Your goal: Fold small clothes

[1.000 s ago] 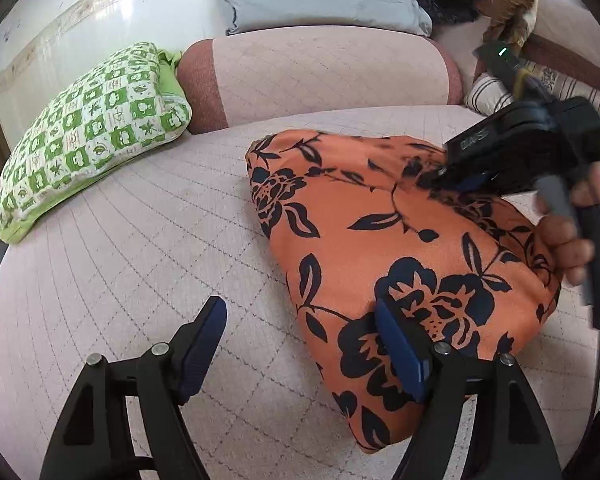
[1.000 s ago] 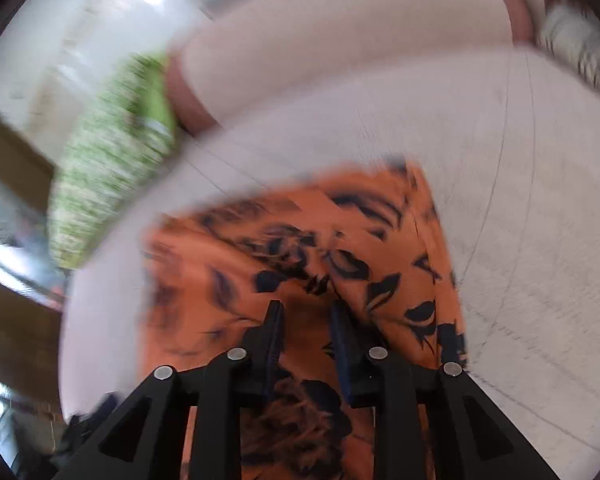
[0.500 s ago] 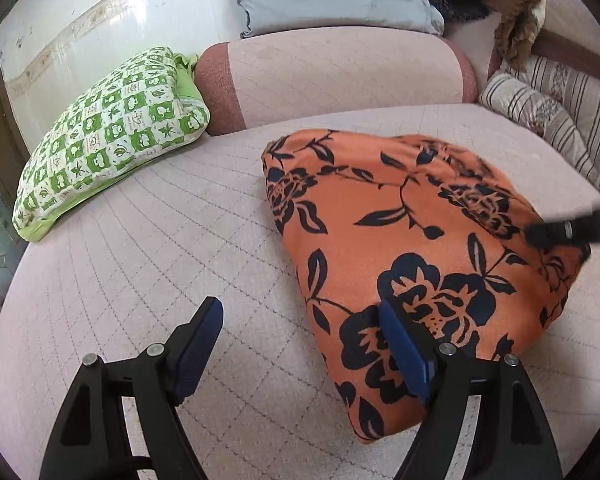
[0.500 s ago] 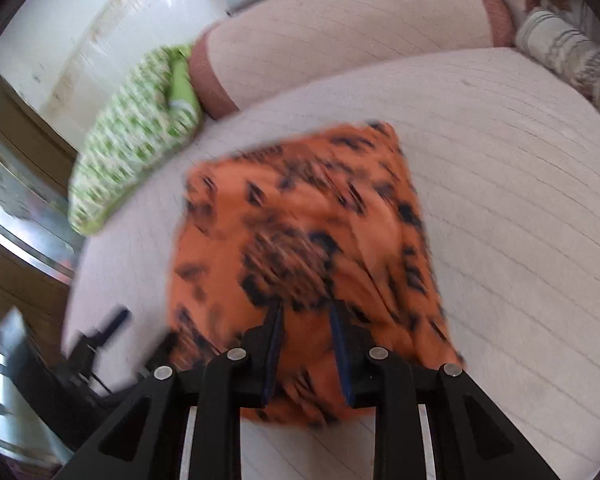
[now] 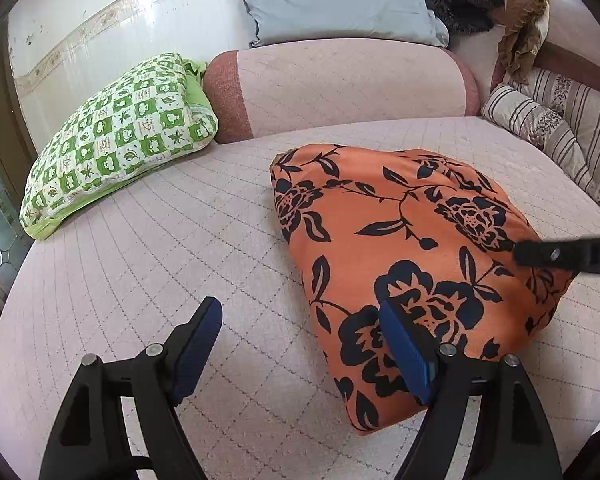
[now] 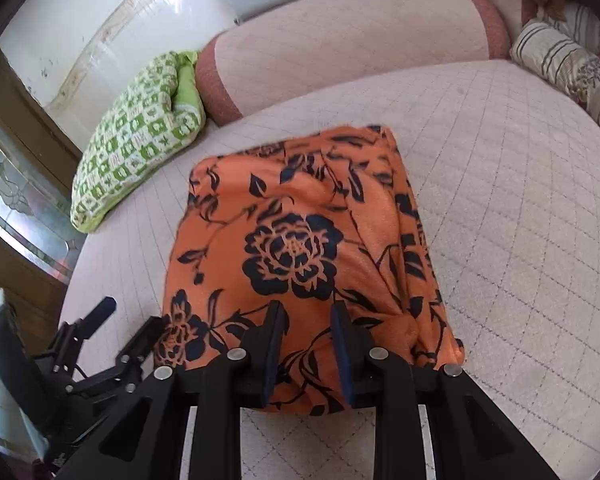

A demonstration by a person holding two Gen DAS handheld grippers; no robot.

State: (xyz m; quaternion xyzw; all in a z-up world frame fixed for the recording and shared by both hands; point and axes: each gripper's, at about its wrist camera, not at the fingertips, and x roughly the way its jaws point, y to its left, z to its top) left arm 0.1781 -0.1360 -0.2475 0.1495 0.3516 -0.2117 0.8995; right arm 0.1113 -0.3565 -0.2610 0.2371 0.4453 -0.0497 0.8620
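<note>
An orange garment with dark blue flowers (image 5: pixel 400 232) lies folded in a rough rectangle (image 6: pixel 296 240) on the pink quilted bed (image 5: pixel 160 240). My left gripper (image 5: pixel 298 306) is open wide and low over the bed, its right finger above the garment's near left corner, its left finger over bare quilt. My right gripper (image 6: pixel 306 307) hovers over the garment's near edge, jaws a narrow gap apart and pinching nothing. One of its fingers (image 5: pixel 568 254) pokes in from the right in the left wrist view. The left gripper (image 6: pixel 100 344) shows at the lower left of the right wrist view.
A green checked pillow (image 5: pixel 116 136) lies at the back left, beside a pink bolster (image 5: pixel 340 84) with a blue-grey pillow (image 5: pixel 332 0) behind it. Striped cushions (image 5: pixel 548 128) line the right side. Bare quilt (image 6: pixel 500 200) stretches right of the garment. A glass-panelled wooden frame (image 6: pixel 16 200) stands left.
My right gripper has drawn back off the garment's middle to its near edge, and the hand holding it has left the left wrist view. The left gripper has hardly moved.
</note>
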